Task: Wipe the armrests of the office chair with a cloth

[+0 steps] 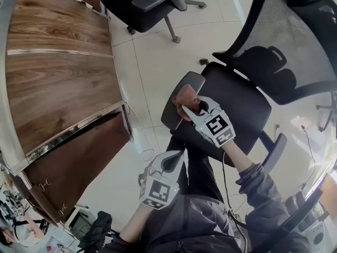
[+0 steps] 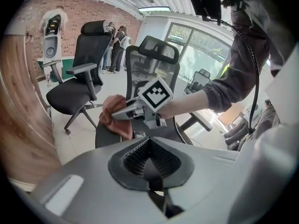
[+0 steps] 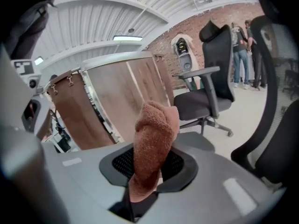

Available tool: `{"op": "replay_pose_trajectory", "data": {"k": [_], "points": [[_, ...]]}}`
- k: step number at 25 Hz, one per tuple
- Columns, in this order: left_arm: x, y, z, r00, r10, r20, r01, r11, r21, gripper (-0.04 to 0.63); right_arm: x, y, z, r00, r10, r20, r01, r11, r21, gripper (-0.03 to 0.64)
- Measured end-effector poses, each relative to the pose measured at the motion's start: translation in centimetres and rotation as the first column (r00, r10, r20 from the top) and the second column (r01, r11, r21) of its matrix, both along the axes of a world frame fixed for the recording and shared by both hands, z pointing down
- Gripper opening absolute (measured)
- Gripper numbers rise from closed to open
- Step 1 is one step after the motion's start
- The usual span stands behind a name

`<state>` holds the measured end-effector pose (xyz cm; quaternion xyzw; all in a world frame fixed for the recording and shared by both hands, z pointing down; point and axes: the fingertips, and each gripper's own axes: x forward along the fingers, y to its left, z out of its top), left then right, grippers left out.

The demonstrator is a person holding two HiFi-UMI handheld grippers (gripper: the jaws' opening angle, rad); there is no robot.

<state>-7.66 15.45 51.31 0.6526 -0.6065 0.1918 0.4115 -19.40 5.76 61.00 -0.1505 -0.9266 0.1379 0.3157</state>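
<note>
The office chair has a black seat and a mesh back. Its grey left armrest pad sits at the seat's left side, and the other armrest is at the lower right. My right gripper is shut on a brown terry cloth, which rests on the left armrest pad. The right gripper view shows the cloth bunched upright between the jaws. My left gripper hangs low near the person's lap, shut with nothing in it. From the left gripper view, the cloth lies over the armrest.
A curved wooden desk fills the left side, its edge close to the armrest. A second black chair stands at the top, also visible in the left gripper view. People stand far back. White tiled floor lies between.
</note>
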Motion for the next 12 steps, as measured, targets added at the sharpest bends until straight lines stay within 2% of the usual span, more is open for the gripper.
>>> {"op": "replay_pose_trajectory", "data": {"k": [3, 6, 9, 12], "points": [[0.4, -0.6, 0.1, 1.000, 0.008, 0.004, -0.008, 1.000, -0.010, 0.013, -1.7, -6.1, 1.0, 0.995, 0.099, 0.007, -0.099, 0.993, 0.059, 0.094], [0.6, -1.1, 0.1, 1.000, 0.018, 0.008, -0.018, 1.000, -0.022, 0.013, -2.1, -10.0, 1.2, 0.982, 0.188, 0.002, -0.187, 0.980, 0.062, 0.094], [0.9, -1.7, 0.2, 0.999, 0.030, 0.011, -0.030, 0.999, -0.028, 0.014, -1.5, -10.6, 0.7, 0.979, 0.203, 0.013, -0.203, 0.978, 0.047, 0.094], [1.1, -2.0, 0.3, 0.999, 0.049, 0.011, -0.049, 0.998, -0.037, 0.012, -0.6, -7.5, -0.1, 0.986, 0.166, 0.030, -0.166, 0.986, 0.008, 0.094]]}}
